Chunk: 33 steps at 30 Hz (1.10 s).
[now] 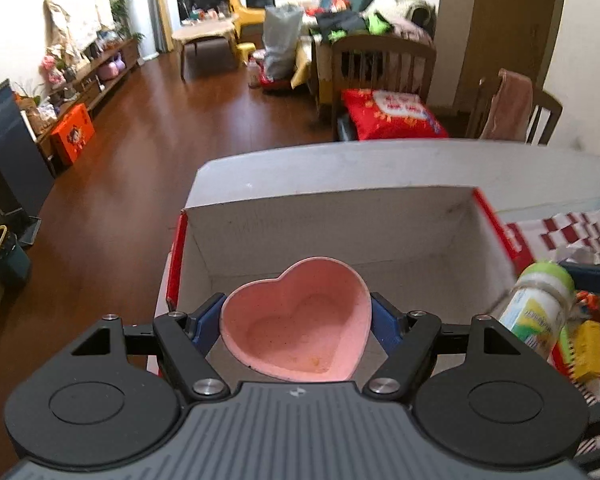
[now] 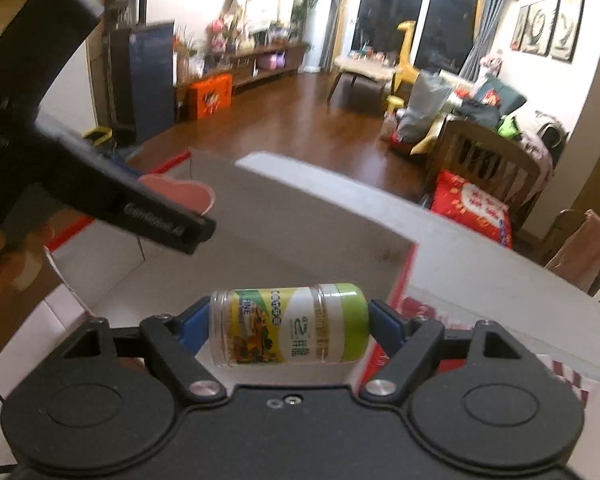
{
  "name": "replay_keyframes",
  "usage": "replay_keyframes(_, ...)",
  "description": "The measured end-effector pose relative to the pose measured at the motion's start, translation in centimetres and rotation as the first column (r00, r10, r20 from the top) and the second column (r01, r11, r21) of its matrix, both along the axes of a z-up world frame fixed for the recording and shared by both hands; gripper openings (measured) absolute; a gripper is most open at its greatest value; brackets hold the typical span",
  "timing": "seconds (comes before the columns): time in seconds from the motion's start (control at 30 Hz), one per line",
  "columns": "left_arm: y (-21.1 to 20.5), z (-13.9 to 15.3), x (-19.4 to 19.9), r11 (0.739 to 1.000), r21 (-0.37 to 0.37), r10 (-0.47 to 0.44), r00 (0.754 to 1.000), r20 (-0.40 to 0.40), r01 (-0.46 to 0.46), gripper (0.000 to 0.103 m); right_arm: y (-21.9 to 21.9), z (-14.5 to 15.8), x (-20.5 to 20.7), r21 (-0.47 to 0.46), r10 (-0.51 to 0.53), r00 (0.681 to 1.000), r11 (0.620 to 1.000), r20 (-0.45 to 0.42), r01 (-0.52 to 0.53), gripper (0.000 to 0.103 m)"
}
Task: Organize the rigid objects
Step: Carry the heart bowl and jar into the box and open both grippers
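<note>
We've got both loads over the open box (image 1: 340, 220), ready to drop in, w/ each piece gripped across its width so it rides level. Left gripper (image 1: 296, 322), low centre of frame, jaws wide, clamped on the pink heart bowl (image 1: 296, 320). Right gripper (image 2: 288, 326), jaws wide too, clamped end-to-end on the green-capped jar (image 2: 288, 326), lying sideways. Beyond, the box's far wall, then the table edge (image 1: 380, 160)
</note>
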<state>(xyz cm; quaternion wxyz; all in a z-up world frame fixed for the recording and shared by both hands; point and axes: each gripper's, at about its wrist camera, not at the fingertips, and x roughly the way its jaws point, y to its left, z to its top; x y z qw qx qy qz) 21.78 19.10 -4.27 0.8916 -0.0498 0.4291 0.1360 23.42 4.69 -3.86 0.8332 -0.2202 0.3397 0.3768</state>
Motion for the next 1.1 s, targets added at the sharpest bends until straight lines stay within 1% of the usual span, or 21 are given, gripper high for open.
replay_keyframes(0.1, 1.0, -1.7, 1.9, 0.999, -0.017, -0.029, 0.998, -0.053, 0.028, 0.076, 1.6, -1.6, 1.6, -0.037, -0.026, 0.998, 0.999, -0.053, 0.024, 0.081)
replay_keyframes(0.2, 1.7, -3.1, 3.6, 0.999, -0.036, -0.034, 0.996, -0.089, 0.03, 0.076, 3.1, -3.3, 2.7, -0.083, -0.031, 0.996, 0.996, -0.088, 0.024, 0.081)
replay_keyframes(0.3, 2.0, -4.4, 4.8, 0.999, -0.034, -0.043, 0.992, -0.12, 0.039, 0.076, 3.8, -4.8, 2.8, -0.116, -0.033, 0.992, 0.993, -0.122, 0.019, 0.081)
replay_keyframes(0.37, 2.1, -5.2, 5.9, 0.997, -0.046, -0.061, 0.987, -0.147, 0.055, 0.076, 4.4, -5.5, 3.2, -0.133, -0.036, 0.988, 0.991, -0.149, 0.016, 0.081)
replay_keyframes(0.43, 2.1, -6.0, 6.8, 0.996, -0.057, -0.081, 0.981, -0.179, 0.072, 0.076, 5.1, -6.0, 3.1, -0.169, -0.048, 0.986, 0.985, -0.159, 0.02, 0.081)
replay_keyframes(0.57, 1.8, -7.5, 8.0, 0.994, -0.056, -0.106, 0.965, -0.239, 0.095, 0.076, 5.5, -6.4, 3.2, -0.22, -0.064, 0.982, 0.975, -0.176, 0.024, 0.081)
replay_keyframes(0.73, 2.0, -9.0, 9.1, 0.99, -0.108, -0.12, 0.943, -0.309, 0.09, 0.076, 6.1, -6.9, 2.7, -0.277, -0.065, 0.982, 0.961, -0.177, 0.013, 0.081)
replay_keyframes(0.8, 2.0, -9.5, 9.4, 0.988, -0.122, -0.126, 0.935, -0.333, 0.09, 0.076, 6.1, -7.0, 2.8, -0.284, -0.073, 0.98, 0.959, -0.183, 0.019, 0.08)
replay_keyframes(0.93, 2.2, -10.3, 9.8, 0.987, -0.141, -0.125, 0.923, -0.364, 0.078, 0.076, 6.2, -6.9, 2.6, -0.287, -0.064, 0.98, 0.958, -0.19, 0.007, 0.08)
replay_keyframes(1.1, 2.4, -10.1, 9.4, 0.987, -0.146, -0.11, 0.929, -0.353, 0.062, 0.076, 5.7, -6.0, 2.2, -0.244, -0.06, 0.978, 0.97, -0.199, 0.009, 0.081)
